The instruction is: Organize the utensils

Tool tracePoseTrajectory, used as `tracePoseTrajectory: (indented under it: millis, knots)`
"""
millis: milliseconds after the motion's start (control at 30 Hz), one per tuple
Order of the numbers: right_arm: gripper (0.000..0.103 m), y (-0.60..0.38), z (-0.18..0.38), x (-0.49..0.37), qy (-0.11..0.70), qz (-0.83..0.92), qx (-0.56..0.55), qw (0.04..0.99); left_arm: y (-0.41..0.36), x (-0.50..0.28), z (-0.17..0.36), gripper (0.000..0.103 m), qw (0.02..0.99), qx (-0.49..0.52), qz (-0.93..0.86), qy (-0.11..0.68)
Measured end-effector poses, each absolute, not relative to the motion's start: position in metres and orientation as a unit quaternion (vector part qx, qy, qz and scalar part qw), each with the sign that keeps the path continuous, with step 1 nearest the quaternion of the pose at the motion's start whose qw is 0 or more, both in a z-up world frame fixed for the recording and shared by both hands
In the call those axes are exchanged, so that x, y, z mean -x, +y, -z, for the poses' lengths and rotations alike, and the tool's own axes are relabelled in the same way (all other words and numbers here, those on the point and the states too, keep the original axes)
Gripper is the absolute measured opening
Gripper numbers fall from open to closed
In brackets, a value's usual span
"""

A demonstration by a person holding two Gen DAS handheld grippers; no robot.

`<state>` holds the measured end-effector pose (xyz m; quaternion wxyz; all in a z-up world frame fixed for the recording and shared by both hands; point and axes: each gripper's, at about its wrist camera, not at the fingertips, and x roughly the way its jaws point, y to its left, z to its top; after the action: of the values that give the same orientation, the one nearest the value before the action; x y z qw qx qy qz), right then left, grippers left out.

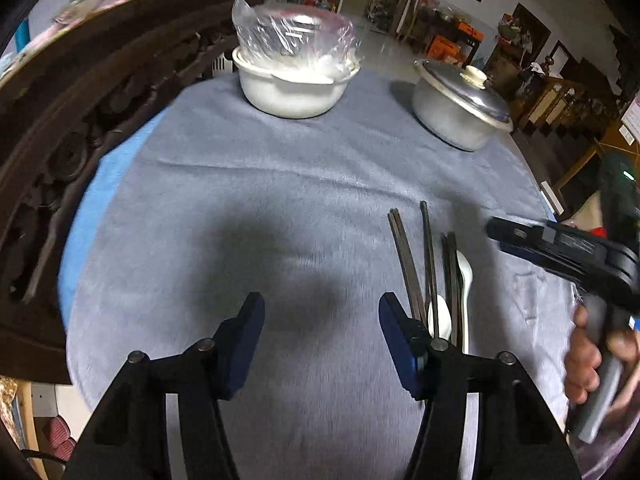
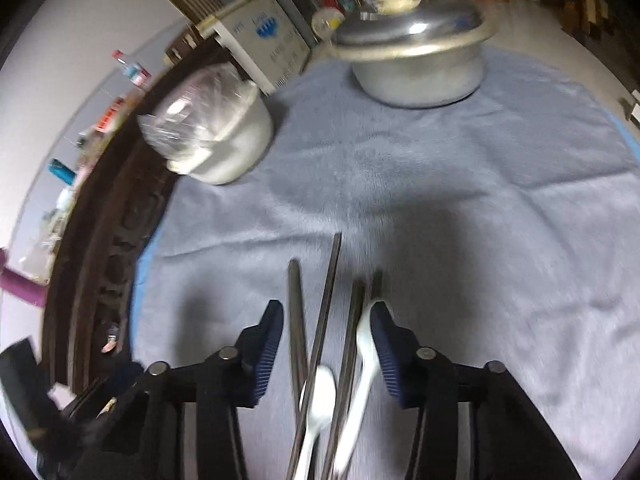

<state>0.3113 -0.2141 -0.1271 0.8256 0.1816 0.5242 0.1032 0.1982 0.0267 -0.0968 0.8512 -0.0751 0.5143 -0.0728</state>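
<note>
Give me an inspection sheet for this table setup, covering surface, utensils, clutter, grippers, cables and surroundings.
Surface: grey-blue fleece cloth over a table, lightly creased.
Job's things: dark chopsticks and two white spoons lie loosely together on the cloth, unsorted.
Clutter: white ceramic pot topped with a plastic bag at the far side; lidded aluminium pot beside it.
Grippers: left gripper open over bare cloth, left of the utensils; right gripper open, its fingers either side of the utensils, gripping nothing.
Cables: nothing seen.
Surroundings: carved dark wooden furniture along the left edge; cluttered room beyond.
</note>
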Motion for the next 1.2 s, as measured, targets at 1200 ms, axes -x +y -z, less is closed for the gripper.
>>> tracePoseTrajectory:
  millis: [1200]
  knots:
    - [0.006,-0.268,0.104,-0.258,0.420,-0.153,-0.252,0.858,-0.081,-0.324,0.168,0.044,0.800,0.049,0.069,0.594]
